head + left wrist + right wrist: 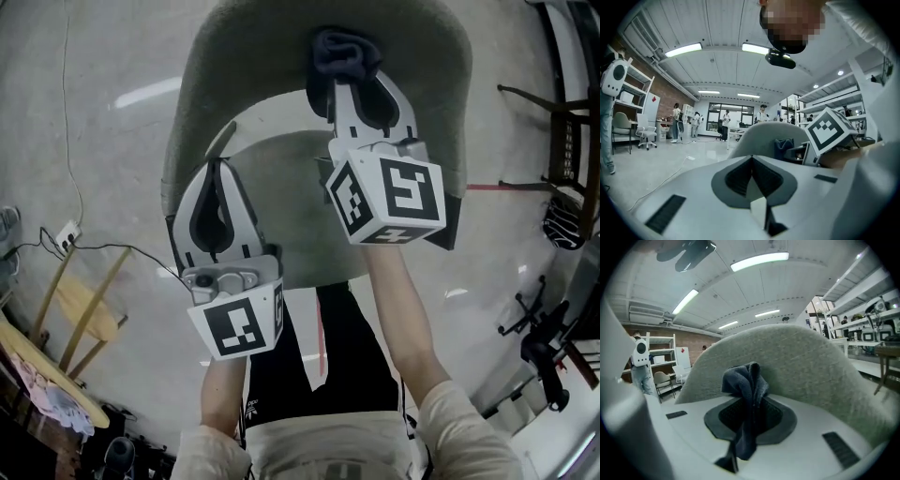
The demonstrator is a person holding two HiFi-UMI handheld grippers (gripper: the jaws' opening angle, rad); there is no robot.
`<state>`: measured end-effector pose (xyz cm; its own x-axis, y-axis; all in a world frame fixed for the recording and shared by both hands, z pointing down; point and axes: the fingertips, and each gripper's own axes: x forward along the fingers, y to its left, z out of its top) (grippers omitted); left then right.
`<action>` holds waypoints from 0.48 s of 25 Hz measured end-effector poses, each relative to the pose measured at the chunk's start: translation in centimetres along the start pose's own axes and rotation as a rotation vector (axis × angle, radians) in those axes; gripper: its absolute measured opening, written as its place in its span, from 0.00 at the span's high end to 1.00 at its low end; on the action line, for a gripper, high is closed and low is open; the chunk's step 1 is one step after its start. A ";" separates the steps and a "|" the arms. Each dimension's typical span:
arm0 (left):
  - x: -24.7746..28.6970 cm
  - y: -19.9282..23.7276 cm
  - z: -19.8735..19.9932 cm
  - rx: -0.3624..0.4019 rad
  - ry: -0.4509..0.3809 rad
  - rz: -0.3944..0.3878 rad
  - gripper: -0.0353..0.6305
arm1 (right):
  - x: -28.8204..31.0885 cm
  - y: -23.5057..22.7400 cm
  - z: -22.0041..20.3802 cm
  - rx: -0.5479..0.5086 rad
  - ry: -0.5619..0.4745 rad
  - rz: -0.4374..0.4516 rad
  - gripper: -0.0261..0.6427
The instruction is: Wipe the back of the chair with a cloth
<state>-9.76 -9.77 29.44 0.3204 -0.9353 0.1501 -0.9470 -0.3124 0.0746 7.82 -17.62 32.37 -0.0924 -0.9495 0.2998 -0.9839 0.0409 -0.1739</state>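
A grey upholstered chair with a curved back stands right in front of me in the head view. My right gripper is shut on a dark blue cloth and presses it against the inner face of the chair back. In the right gripper view the cloth bunches up between the jaws. My left gripper is shut with nothing in it, by the chair's left armrest edge. In the left gripper view the chair and the cloth appear ahead.
A white power strip with a black cable lies on the floor at left, beside a yellow wooden frame. A dark wooden chair stands at right. People stand far off in the room.
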 end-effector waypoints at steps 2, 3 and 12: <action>0.6 -1.3 0.1 0.007 -0.010 -0.035 0.92 | -1.0 -1.9 0.3 0.021 -0.020 -0.062 0.87; 0.9 -2.1 0.2 0.013 -0.017 -0.058 0.92 | -1.7 -3.1 0.6 0.035 -0.035 -0.100 0.87; 2.6 -8.3 0.9 0.043 -0.041 -0.227 0.93 | -7.3 -10.3 1.3 0.093 -0.104 -0.310 0.87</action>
<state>-1.05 -9.76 28.35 0.5246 -0.8461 0.0943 -0.8513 -0.5212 0.0596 18.84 -11.50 30.76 0.2298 -0.9390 0.2557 -0.9441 -0.2789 -0.1758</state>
